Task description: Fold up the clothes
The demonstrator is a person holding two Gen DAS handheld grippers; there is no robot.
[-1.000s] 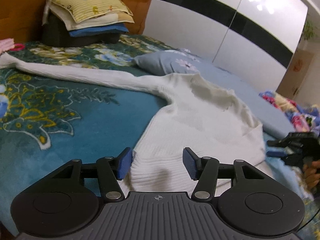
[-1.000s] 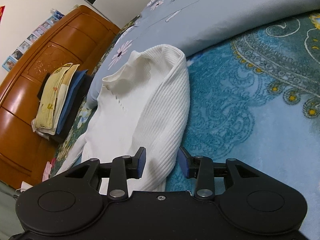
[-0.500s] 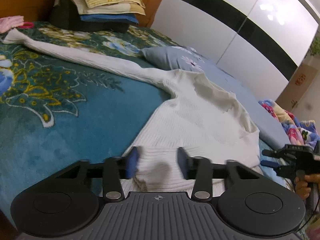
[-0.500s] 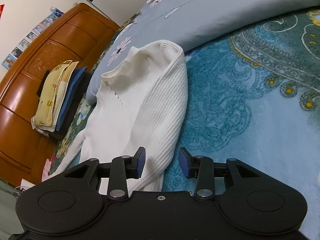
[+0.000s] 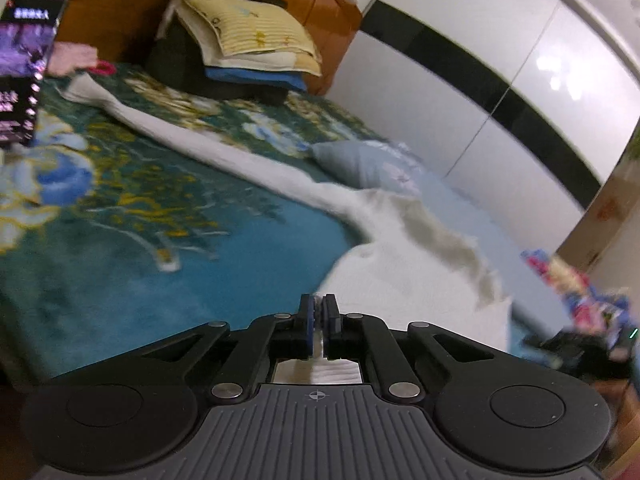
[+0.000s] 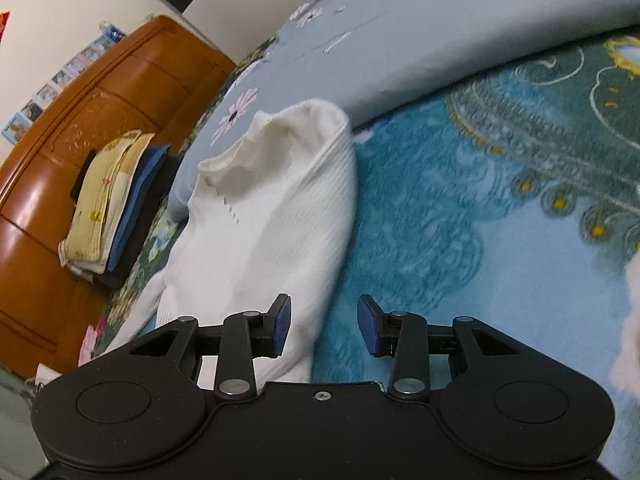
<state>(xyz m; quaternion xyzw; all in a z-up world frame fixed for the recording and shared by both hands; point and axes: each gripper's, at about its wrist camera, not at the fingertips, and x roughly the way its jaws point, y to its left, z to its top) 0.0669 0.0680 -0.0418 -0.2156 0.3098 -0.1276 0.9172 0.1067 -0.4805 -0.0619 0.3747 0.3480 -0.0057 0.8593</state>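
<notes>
The white sweater (image 5: 404, 280) lies spread on the bed's blue flowered blanket (image 5: 120, 240), one sleeve stretched toward the wooden headboard (image 6: 80, 128) and its far shoulder folded over beside the grey-blue quilt (image 6: 440, 32). The left hand-held gripper (image 5: 319, 320) is clenched on the sweater's hem, white knit pinched between its blue pads. The right hand-held gripper (image 6: 324, 326) is released, jaws wide apart over the sweater's near edge and the blanket; a stack of folded clothes (image 6: 108, 200) sits by the headboard.
</notes>
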